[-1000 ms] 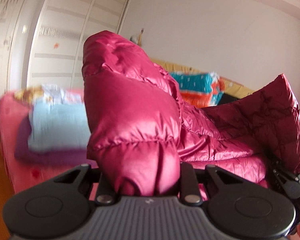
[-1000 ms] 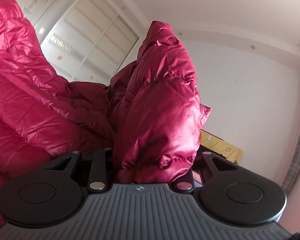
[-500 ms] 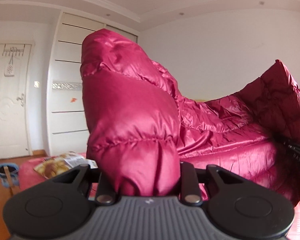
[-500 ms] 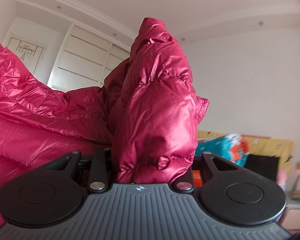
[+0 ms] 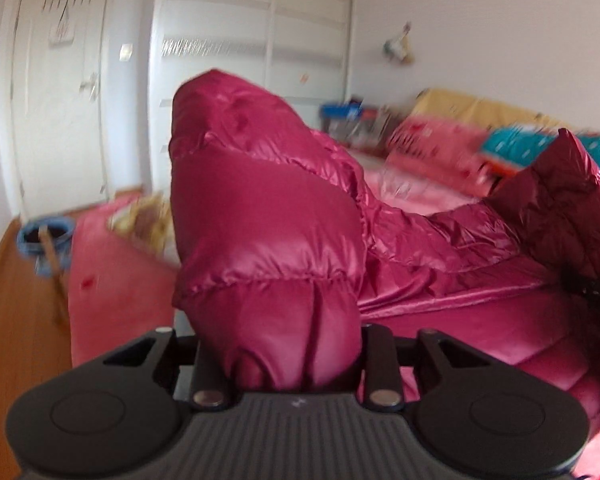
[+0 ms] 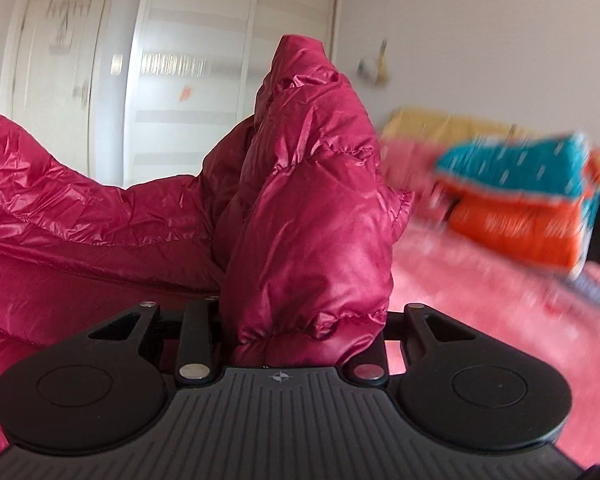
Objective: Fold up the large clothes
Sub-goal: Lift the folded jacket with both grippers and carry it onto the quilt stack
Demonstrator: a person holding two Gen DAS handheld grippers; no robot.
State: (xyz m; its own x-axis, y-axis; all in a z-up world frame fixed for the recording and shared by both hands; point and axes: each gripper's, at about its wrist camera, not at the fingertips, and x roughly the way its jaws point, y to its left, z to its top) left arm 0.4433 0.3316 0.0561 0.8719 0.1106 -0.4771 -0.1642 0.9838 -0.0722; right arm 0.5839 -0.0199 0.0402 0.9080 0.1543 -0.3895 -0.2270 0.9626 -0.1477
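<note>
Crimson quilted down jacket (image 5: 268, 240), glossy and puffy, hangs bunched between two black hand-held tools above a bed with a pink cover (image 6: 480, 280). The left tool (image 5: 296, 364) has a thick wad of the jacket between its fingers; the right tool (image 6: 296, 344) has another padded section, and the cloth between them sags in a shallow swag. Both tools' jaws have just been opening a little, yet the fabric fills each gap and the pads look to be pressing on it, so both grips seem to hold. Compared with a second ago, both views now take in the bed surface and the turquoise and orange folded bedding (image 6: 520, 208) by the yellow headboard (image 5: 480, 108), and the background is smeared with motion. The white wardrobe (image 5: 260, 40) and white door (image 5: 56, 92) stand behind. My reading: the jacket is being swung over the bed to be laid flat, and the loosening jaws suggest release is near; no fold is made yet.
</note>
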